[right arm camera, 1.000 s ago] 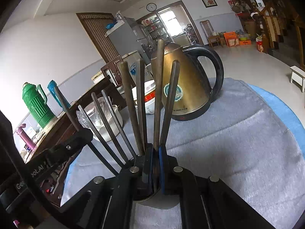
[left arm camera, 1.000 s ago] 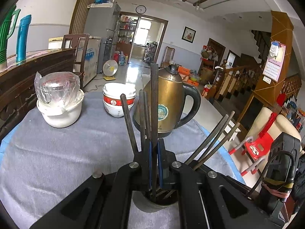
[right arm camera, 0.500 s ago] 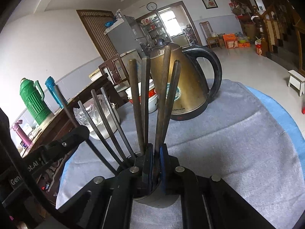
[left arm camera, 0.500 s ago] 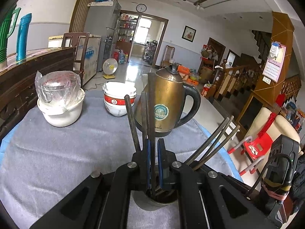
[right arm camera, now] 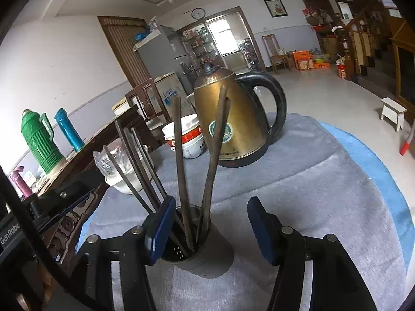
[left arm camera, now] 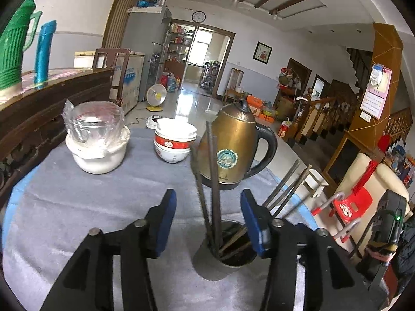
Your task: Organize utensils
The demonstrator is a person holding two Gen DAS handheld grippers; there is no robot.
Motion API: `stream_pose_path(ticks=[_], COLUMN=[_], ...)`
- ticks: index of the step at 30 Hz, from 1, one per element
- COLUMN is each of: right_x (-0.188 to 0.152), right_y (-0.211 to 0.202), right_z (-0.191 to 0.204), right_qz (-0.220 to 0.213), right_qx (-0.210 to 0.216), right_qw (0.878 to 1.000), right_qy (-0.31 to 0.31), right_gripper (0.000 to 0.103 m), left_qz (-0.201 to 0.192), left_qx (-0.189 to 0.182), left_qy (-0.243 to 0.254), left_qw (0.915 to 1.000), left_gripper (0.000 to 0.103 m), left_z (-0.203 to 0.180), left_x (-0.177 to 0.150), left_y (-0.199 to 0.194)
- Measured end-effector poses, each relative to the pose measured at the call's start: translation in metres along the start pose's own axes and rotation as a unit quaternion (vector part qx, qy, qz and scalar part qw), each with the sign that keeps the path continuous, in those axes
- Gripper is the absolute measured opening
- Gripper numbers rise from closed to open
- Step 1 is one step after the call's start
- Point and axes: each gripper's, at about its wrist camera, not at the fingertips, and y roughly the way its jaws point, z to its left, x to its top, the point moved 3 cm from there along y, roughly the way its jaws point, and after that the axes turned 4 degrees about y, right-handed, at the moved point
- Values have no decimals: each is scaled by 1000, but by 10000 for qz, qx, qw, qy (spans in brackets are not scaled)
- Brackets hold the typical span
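Bright, even daylight from the far doorway [left arm camera: 207, 49] glares on the floor [left arm camera: 189, 98]; shadows soft, focus sharp (fisheye bends edges, corners vignetted black).

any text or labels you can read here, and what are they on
"GenRobo", cut off at the frame edge: on the left claw's black body, seen from the right wrist view.
Round badge on the brass kettle: print too small to read.
Red band on the stacked bowls: blurred.
Wall calendar: too small.
Chest freezer front: blurred.
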Motion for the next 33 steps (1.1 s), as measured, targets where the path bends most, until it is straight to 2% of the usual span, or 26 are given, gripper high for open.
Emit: stream_pose_path(ticks=[9,11,19,21,26,33], right_x=[-15,-24,-55,-61,-69,-78], right_y=[-31,-40,-67,-74,-86,-97], right_z=[-10,-9,13,23,46,55], right_qz=[-11,47,227,206,122,120], right_qx=[-400,-508,-628,-671,-736,-952], right_qw=[9991,9987,9974,9966,9943,9916], right_qy=[101,74,-278,-421,-763,-863], right_gripper=[67,68,68,74,77,80], left_qz=[199,277,410,416,435,617], left_qx=[253,271,283,273,403,688], left_qy=[133,146,399,465,687,936], left_qw=[9994,9991,9980,9977,9959,9913], left_gripper=[71,78,85,87,95,97], left_z=[23,26,26,26,24,29], left_x=[-16,-21,-41,-43,-48,-60], left_y=[-26,-32,-57,-62,-77,-83])
